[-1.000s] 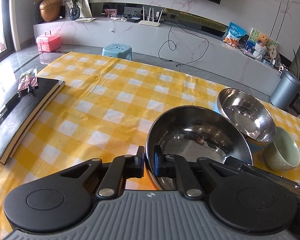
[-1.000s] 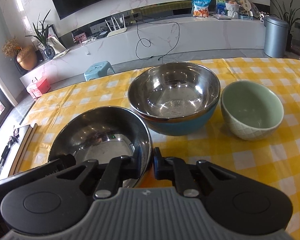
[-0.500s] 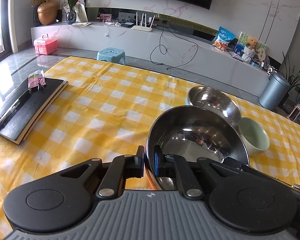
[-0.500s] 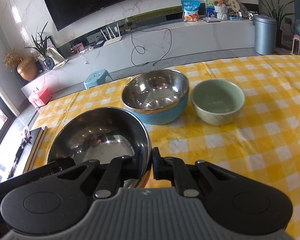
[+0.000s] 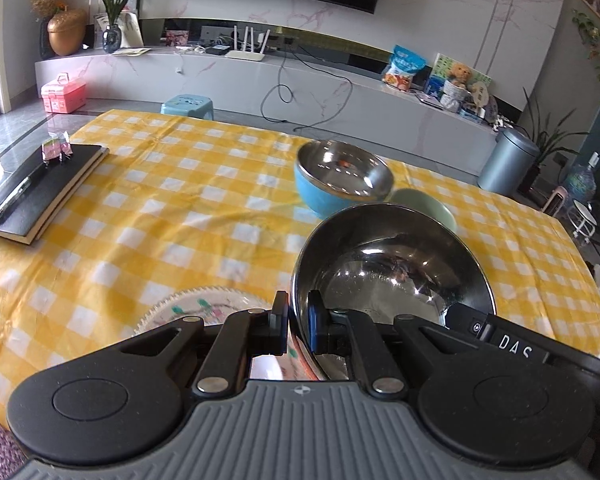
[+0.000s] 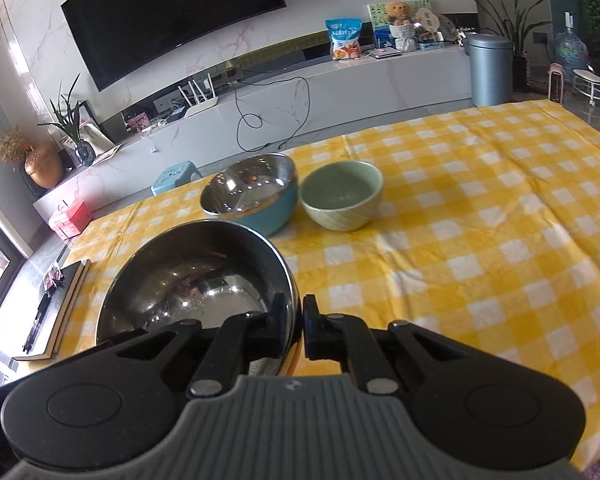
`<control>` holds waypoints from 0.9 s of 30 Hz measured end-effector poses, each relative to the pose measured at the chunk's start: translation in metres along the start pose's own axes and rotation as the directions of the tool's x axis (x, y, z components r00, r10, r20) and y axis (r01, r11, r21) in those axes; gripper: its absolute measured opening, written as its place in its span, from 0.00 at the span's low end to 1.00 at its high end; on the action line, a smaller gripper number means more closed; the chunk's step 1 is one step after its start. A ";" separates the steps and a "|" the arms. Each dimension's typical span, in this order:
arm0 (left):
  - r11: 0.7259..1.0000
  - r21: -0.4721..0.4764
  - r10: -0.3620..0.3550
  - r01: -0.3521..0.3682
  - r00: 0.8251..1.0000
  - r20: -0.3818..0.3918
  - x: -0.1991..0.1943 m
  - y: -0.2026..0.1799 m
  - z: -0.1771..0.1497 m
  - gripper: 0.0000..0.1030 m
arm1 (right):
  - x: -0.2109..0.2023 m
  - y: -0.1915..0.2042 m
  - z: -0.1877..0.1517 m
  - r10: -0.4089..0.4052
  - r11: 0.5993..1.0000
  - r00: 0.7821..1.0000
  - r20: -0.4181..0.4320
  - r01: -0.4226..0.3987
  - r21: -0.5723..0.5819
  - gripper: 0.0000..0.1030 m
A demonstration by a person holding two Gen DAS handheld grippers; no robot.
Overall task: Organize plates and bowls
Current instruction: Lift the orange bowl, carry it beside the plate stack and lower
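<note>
Gripping opposite rims of a steel bowl (image 5: 392, 276), left gripper (image 5: 298, 322) and right gripper (image 6: 299, 330) hold it off the tabletop (image 6: 480, 216), jaws clamped; blue bowl (image 6: 252, 200) and green bowl (image 6: 342, 194) wait at 12 o'clock, plate (image 5: 188, 308) beneath.
</note>
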State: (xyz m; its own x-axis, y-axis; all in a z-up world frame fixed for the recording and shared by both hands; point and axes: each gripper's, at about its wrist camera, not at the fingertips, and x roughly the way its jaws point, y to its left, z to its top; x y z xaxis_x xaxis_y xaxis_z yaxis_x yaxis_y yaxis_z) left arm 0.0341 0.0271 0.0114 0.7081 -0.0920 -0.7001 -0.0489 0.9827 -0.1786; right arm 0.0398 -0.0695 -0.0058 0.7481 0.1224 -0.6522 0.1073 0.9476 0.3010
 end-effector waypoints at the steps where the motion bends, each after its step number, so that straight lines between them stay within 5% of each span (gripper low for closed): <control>1: 1.000 0.006 -0.005 0.005 1.000 -0.006 -0.001 -0.003 -0.003 0.10 | -0.003 -0.004 -0.003 -0.004 1.000 1.000 -0.002 0.004 0.000 0.05; 14: 0.994 0.057 -0.081 0.089 0.987 -0.137 0.009 -0.027 -0.050 0.10 | -0.020 -0.061 -0.031 -0.071 0.995 0.995 -0.064 0.074 0.060 0.03; 27: 0.996 0.017 -0.084 0.089 0.979 -0.188 0.022 -0.024 -0.063 0.11 | -0.003 -0.068 -0.041 -0.090 0.993 0.988 -0.123 0.099 0.070 0.04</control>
State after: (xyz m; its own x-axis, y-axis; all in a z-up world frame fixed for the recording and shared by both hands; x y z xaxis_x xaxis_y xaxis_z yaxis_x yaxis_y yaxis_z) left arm 0.0063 -0.0085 -0.0436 0.5644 -0.2031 -0.8002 0.0266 0.9732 -0.2282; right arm 0.0031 -0.1223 -0.0529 0.6491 0.0721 -0.7573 0.2262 0.9321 0.2827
